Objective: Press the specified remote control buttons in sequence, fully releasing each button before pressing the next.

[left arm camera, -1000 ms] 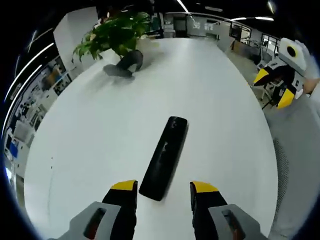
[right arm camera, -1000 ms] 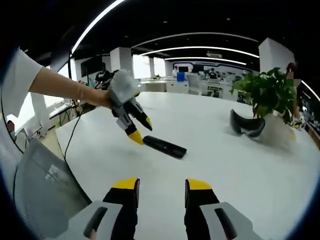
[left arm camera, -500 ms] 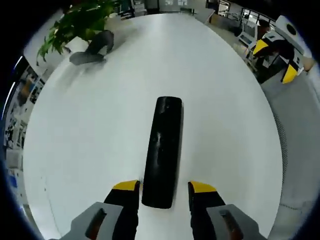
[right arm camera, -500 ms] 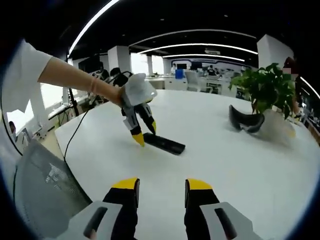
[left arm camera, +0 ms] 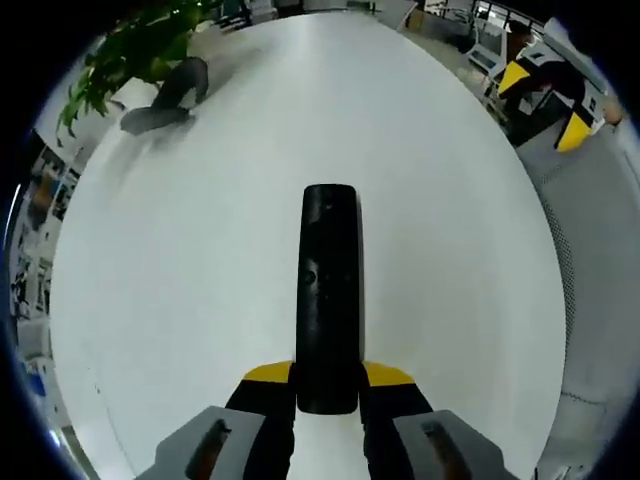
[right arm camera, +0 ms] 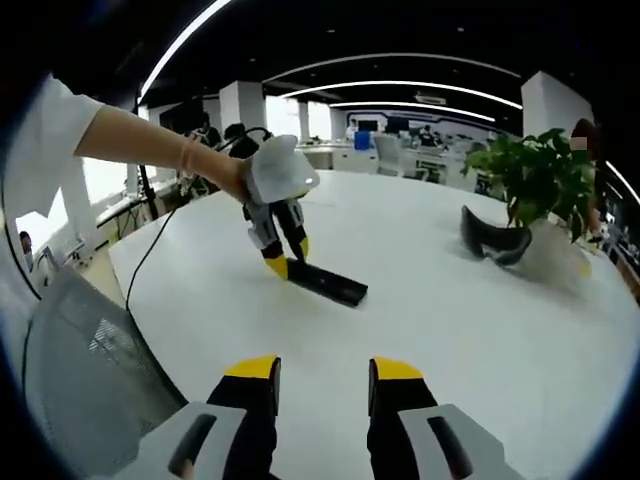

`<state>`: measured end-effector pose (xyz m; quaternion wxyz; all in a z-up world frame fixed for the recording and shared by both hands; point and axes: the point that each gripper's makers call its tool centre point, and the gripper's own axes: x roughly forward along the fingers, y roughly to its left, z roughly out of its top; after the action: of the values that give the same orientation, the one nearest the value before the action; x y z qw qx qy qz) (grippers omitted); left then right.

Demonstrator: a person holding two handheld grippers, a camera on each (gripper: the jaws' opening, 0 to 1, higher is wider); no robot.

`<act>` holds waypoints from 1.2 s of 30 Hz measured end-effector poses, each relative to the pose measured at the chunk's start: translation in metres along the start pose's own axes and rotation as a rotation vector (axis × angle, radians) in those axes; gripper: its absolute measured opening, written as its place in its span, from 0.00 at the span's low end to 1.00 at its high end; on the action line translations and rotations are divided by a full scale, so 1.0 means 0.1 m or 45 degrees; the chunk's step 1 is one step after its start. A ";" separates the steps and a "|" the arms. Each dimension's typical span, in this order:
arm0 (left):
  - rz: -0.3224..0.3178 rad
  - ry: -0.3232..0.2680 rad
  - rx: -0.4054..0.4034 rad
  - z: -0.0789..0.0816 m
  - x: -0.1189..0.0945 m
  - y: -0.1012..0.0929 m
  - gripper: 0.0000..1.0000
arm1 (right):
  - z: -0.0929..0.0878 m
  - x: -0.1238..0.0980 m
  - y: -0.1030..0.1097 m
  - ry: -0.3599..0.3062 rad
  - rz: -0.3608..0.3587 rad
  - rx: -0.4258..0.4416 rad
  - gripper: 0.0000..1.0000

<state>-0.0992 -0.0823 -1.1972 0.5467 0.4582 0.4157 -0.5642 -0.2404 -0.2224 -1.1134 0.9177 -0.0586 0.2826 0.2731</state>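
White desk (left arm camera: 180, 250) carries everything. At ten o'clock in the left gripper view sit a plant (left arm camera: 125, 50) and a dark curved object (left arm camera: 165, 95) beside it. At the centre lies the black remote (left arm camera: 328, 290), pointing to twelve o'clock. Its near end sits between the yellow tips of the left hand-held gripper (left arm camera: 328, 375), whose jaws stand tight against its sides, apparently clamping it. At two o'clock the right hand-held gripper (left arm camera: 545, 100) hangs well away.

From the right gripper view, the left one (right arm camera: 283, 262) meets the remote (right arm camera: 328, 284) at eleven o'clock, and the right hand-held gripper (right arm camera: 322, 370) has its jaws parted with nothing between them, at six o'clock.

Judging by this, the remote is only being steadied. No button looks pressed yet, so the whole sequence remains.
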 end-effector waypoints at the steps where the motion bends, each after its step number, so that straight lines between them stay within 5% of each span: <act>1: -0.007 0.005 -0.007 -0.02 0.00 -0.03 0.23 | 0.00 0.00 -0.01 0.000 -0.004 0.003 0.33; 11: 0.022 -0.009 -0.075 -0.16 -0.04 -0.24 0.23 | -0.04 0.01 -0.01 0.023 -0.004 0.007 0.33; 14: 0.055 -0.020 -0.103 -0.17 -0.05 -0.27 0.24 | -0.20 0.03 -0.01 0.135 0.012 -0.019 0.31; 36: 0.044 -0.038 -0.184 -0.26 -0.10 -0.72 0.24 | -0.19 0.05 0.09 0.140 0.078 -0.047 0.32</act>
<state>-0.1692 -0.0505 -1.1962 0.5943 0.4161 0.4392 -0.5299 -0.2515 -0.2175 -1.1316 0.8908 -0.0817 0.3291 0.3025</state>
